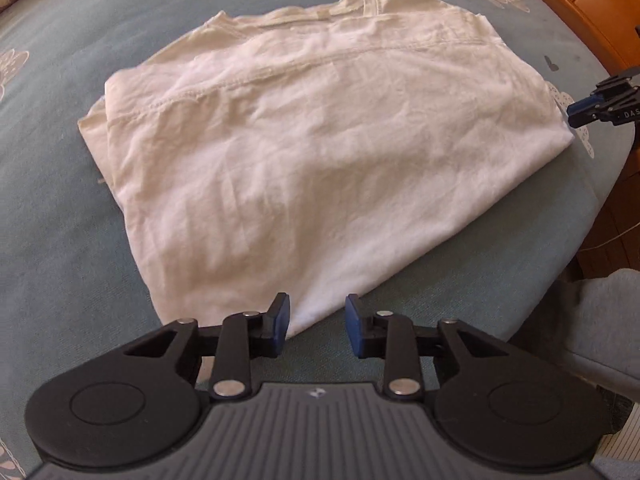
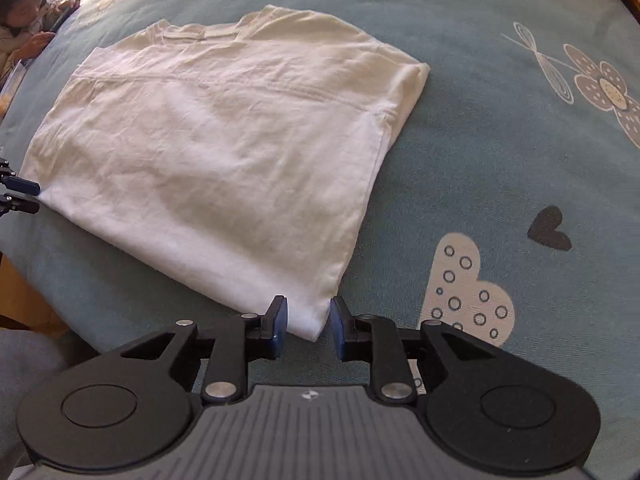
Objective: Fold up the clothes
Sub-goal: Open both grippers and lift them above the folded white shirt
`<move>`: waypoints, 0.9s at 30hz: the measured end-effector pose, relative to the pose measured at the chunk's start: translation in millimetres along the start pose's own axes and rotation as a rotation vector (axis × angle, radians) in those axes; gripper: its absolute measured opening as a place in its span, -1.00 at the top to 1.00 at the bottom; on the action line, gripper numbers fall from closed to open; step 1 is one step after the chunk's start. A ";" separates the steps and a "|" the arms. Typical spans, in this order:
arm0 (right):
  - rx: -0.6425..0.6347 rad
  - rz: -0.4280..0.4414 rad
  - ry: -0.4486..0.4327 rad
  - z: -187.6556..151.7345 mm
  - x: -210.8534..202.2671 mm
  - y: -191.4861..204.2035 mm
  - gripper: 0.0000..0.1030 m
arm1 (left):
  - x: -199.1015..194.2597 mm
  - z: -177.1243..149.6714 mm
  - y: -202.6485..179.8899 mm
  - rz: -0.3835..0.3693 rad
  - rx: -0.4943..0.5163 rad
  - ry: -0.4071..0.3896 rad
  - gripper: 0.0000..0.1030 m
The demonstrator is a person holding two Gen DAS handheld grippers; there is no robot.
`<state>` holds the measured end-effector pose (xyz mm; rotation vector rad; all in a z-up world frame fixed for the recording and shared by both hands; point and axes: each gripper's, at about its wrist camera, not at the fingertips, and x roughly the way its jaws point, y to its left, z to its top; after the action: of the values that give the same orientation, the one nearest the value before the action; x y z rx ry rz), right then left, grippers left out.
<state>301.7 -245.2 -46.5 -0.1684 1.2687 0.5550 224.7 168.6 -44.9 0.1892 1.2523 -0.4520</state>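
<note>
White cotton T-shirt [image 1: 304, 148], already folded into a wrinkled rectangle, lying flat on the teal flower-printed bedspread [image 1: 52, 216], collar at the far end. Left gripper [image 1: 317, 322] part open over the near left corner, gripping nothing. Right gripper [image 2: 307, 320] part open astride the near right corner, cloth between the pads, not visibly pinched. Best done by taking every layer at both near corners, closing firmly, lifting evenly, carrying the near edge to the far edge, keeping side edges aligned. Risk: catching only the top layer.
</note>
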 end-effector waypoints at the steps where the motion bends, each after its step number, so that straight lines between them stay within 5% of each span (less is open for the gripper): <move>1: -0.007 0.010 -0.033 7.8 -3.9 0.3 0.31 | -4.8 4.7 0.7 0.011 0.012 -0.028 0.22; 5: -0.041 -0.025 -0.030 26.5 15.3 3.3 0.27 | 4.6 13.4 18.4 0.087 -0.017 -0.044 0.10; 9: 0.038 -0.121 0.073 17.9 31.1 -8.0 0.27 | 8.8 13.2 39.5 0.104 -0.103 0.000 0.13; 15: 0.046 -0.094 -0.089 55.6 9.6 19.7 0.12 | -4.6 45.8 42.0 0.084 -0.049 -0.134 0.04; 19: 0.032 -0.040 -0.172 100.9 31.9 55.3 0.12 | 13.4 59.2 55.5 0.163 -0.027 -0.142 0.04; 27: -0.051 -0.021 -0.200 119.0 76.7 93.4 0.03 | 13.3 43.2 98.1 0.194 -0.245 -0.135 -0.01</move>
<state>372.9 -92.3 -65.1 -0.1646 1.0581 0.5716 307.7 237.2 -54.4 0.0696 1.1327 -0.1392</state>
